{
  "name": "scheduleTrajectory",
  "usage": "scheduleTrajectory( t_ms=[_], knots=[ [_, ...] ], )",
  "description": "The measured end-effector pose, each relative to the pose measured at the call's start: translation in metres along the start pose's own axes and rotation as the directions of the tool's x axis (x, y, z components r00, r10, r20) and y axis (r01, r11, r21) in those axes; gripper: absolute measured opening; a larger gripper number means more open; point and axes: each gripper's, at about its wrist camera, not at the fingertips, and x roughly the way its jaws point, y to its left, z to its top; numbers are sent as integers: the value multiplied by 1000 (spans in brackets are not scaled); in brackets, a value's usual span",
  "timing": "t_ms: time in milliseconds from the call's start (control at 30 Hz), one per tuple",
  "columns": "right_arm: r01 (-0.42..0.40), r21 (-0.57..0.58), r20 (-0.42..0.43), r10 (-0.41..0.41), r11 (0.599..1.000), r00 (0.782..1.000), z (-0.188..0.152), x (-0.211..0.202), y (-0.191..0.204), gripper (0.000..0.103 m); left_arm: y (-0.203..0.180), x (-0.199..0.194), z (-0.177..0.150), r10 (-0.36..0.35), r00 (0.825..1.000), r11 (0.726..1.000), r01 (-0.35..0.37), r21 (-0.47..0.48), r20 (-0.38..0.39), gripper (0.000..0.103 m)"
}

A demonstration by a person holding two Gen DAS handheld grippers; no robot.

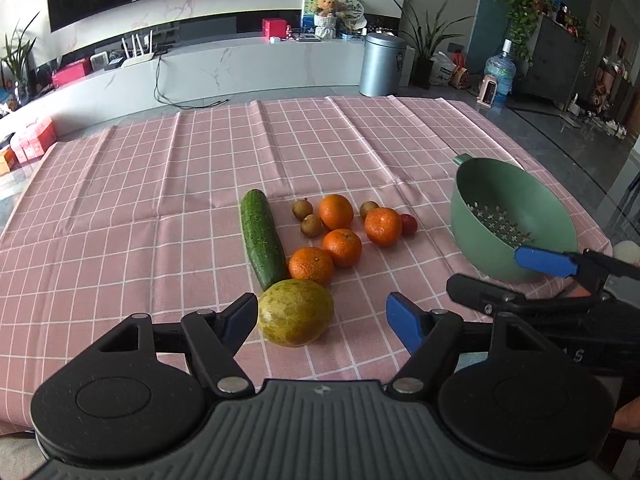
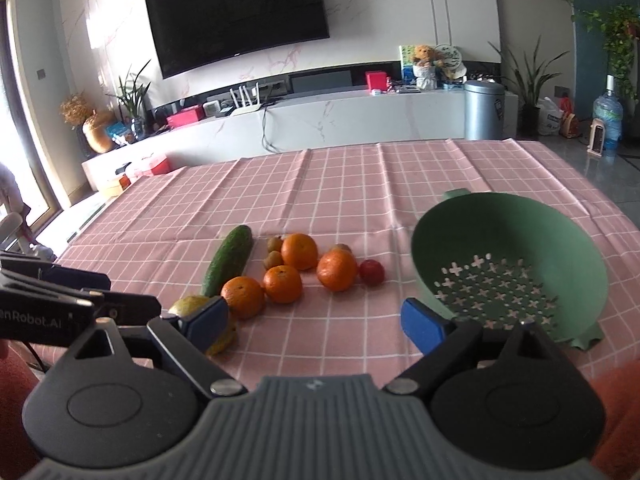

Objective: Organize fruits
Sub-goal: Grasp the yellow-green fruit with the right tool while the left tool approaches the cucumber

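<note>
**Hovering over the fruit pile with both grippers spread wide**

Facing the pink checked counter, I see the produce bunched near its middle. From my left wrist camera, a mottled yellow-green mango lies nearest, between my left gripper fingers but untouched by either blue pad. At 11 o'clock from it lies a dark green cucumber, its near end just beside the mango. At 12 o'clock sit the oranges, bright and dimpled.

Counted: four oranges, three small brown round fruits, one red tomato, one cucumber, one mango, one green colander. Two of the brown fruits sit together left of the far orange; the third is tucked behind the rightmost orange, with the tomato touching that orange's right side.

The colander stands at 2 o'clock, apart from the pile, tipped so its perforated bottom faces me. My right gripper is also spread open with nothing between the pads; its right pad sits in front of the colander's near rim.

Bare cloth stretches wide at 9 and 10 o'clock and beyond the fruit to the far edge. The counter's right edge runs close behind the colander.
</note>
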Motion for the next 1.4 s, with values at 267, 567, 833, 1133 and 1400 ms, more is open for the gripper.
scheduleTrajectory(
  t_ms=[267, 567, 833, 1133, 1400],
  knots=[
    [-127, 29, -144, 130, 991, 981, 2, 55, 37, 87, 49, 14, 7, 57, 998, 975, -54, -214, 11, 80],
    [-158, 59, -234, 167, 986, 958, 0, 103, 66, 87, 85, 28, 0, 54, 999, 939, -48, -342, 8, 79],
    [-145, 76, -285, 161, 986, 945, -3, 127, 76, 79, 97, 41, -3, 23, 1000, 925, -26, -378, -13, 79],
    [-154, 69, -295, 168, 986, 941, -2, 128, 78, 69, 99, 46, -3, -17, 1000, 929, 9, -369, -19, 77],
    [-87, 52, -290, 99, 995, 952, 2, 109, 52, 69, 81, 58, 15, -45, 997, 964, 27, -266, -62, 74]
  ],
)
